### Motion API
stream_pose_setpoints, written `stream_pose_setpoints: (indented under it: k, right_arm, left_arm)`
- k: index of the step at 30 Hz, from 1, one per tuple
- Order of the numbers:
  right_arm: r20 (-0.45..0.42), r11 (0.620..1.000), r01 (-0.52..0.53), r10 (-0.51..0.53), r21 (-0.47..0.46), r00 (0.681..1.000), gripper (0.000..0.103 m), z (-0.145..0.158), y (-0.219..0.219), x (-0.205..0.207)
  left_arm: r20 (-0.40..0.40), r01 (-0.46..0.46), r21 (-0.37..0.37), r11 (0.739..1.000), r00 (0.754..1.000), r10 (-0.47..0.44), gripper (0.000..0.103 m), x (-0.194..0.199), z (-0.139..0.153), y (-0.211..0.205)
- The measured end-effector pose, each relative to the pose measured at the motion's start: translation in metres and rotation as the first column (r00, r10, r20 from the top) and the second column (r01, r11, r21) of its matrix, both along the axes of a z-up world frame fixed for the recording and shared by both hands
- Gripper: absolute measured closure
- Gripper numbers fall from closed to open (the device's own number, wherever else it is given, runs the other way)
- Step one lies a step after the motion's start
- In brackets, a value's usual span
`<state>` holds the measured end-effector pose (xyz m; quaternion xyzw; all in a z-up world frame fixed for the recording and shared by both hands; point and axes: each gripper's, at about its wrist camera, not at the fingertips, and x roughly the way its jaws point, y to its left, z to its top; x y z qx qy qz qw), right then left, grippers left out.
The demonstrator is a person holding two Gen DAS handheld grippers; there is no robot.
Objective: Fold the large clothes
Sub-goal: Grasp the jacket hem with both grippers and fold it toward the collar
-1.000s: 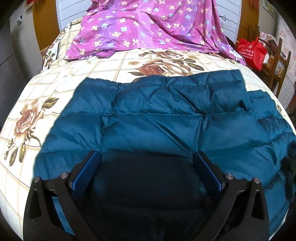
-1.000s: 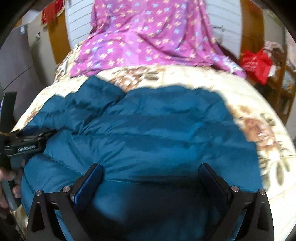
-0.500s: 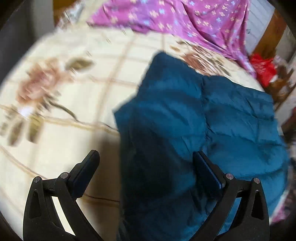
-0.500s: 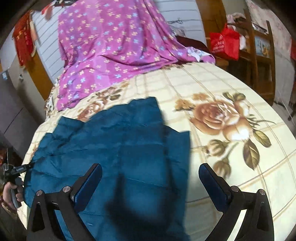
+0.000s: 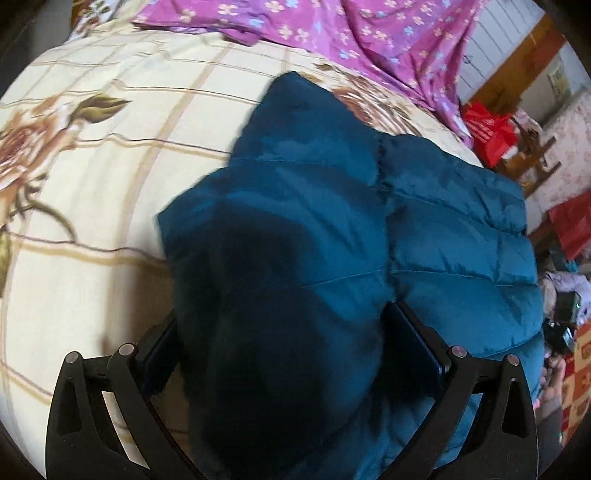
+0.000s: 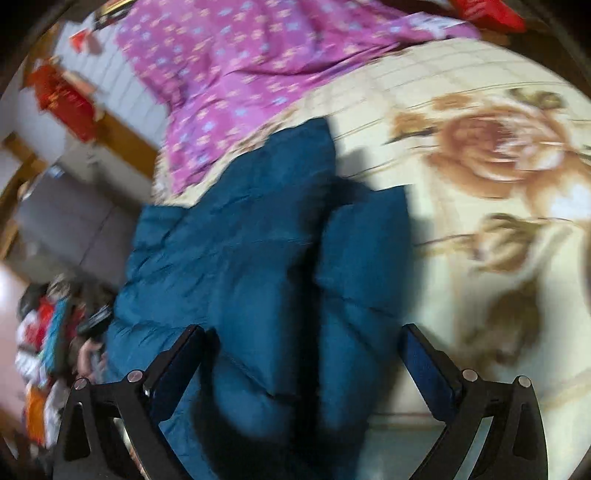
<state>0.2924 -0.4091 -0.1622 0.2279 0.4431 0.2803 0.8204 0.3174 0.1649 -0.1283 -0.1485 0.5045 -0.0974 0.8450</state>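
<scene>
A teal quilted down jacket [image 5: 332, 221] lies on the bed, also in the right wrist view [image 6: 258, 258]. My left gripper [image 5: 288, 350] is open, its jaws wide on either side of the jacket's left end, where the padded cloth bulges up between them. My right gripper [image 6: 303, 369] is open too, its jaws wide around the jacket's right end. The right wrist view is blurred by motion. The jacket's near edge is hidden under both grippers.
The bed has a cream sheet with brown roses [image 5: 92, 166] [image 6: 498, 147]. A purple flowered cloth [image 5: 332, 33] [image 6: 240, 74] lies at the far end. Red bags [image 5: 487, 129] and wooden furniture stand beside the bed.
Both grippers swung outward from the jacket's middle to its two ends. Each now has padded cloth between its open jaws. The jacket looks bunched narrower.
</scene>
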Motion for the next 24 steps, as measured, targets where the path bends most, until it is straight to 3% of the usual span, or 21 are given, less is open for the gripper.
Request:
stream_pose_setpoints:
  k: [3, 4, 6, 8, 9, 11, 12, 14, 19, 24]
  right_arm:
    - [0.037, 0.995, -0.099, 0.098, 0.033, 0.995, 0.000, -0.002, 0.010, 0.005]
    - [0.044, 0.993, -0.111, 0.109, 0.045, 0.993, 0.000, -0.003, 0.011, 0.004]
    - [0.054, 0.988, -0.134, 0.130, 0.072, 0.990, 0.000, -0.004, 0.012, 0.007]
    - [0.064, 0.984, -0.167, 0.163, 0.057, 0.984, 0.001, -0.004, 0.020, 0.007]
    - [0.067, 0.983, -0.181, 0.178, 0.042, 0.982, 0.003, -0.003, 0.025, 0.007]
    - [0.071, 0.981, -0.193, 0.193, -0.005, 0.979, 0.012, -0.001, 0.033, 0.005]
    - [0.078, 0.979, -0.201, 0.203, -0.030, 0.976, 0.016, 0.001, 0.036, 0.003]
    - [0.112, 0.977, -0.202, 0.209, -0.069, 0.972, 0.034, 0.007, 0.041, -0.001]
    - [0.208, 0.970, -0.130, 0.173, -0.207, 0.963, 0.058, 0.030, 0.049, -0.015]
    - [0.304, 0.950, -0.033, 0.132, -0.311, 0.943, 0.068, 0.056, 0.056, -0.040]
  left_arm:
    - [0.000, 0.018, -0.022, 1.000, 1.000, -0.018, 0.001, 0.004, 0.001, -0.005]
    - [0.007, 0.016, -0.028, 0.999, 1.000, -0.016, 0.005, 0.004, 0.002, -0.005]
    - [0.021, 0.019, -0.040, 0.999, 1.000, -0.018, 0.019, 0.007, 0.002, -0.006]
    - [0.030, 0.018, -0.055, 0.998, 0.999, -0.016, 0.037, 0.006, 0.003, -0.005]
    - [0.034, 0.021, -0.054, 0.998, 0.999, -0.019, 0.042, 0.007, 0.004, -0.006]
    - [0.057, 0.035, -0.035, 0.999, 0.998, -0.033, 0.059, 0.003, 0.008, -0.012]
    - [0.069, 0.041, -0.011, 0.999, 0.997, -0.040, 0.062, 0.001, 0.011, -0.016]
    - [0.087, 0.034, 0.026, 0.999, 0.996, -0.036, 0.069, -0.002, 0.014, -0.021]
    - [0.132, -0.012, 0.078, 0.997, 0.991, 0.002, 0.077, -0.006, 0.019, -0.027]
    - [0.187, -0.069, 0.101, 0.992, 0.981, 0.049, 0.083, -0.024, 0.036, -0.028]
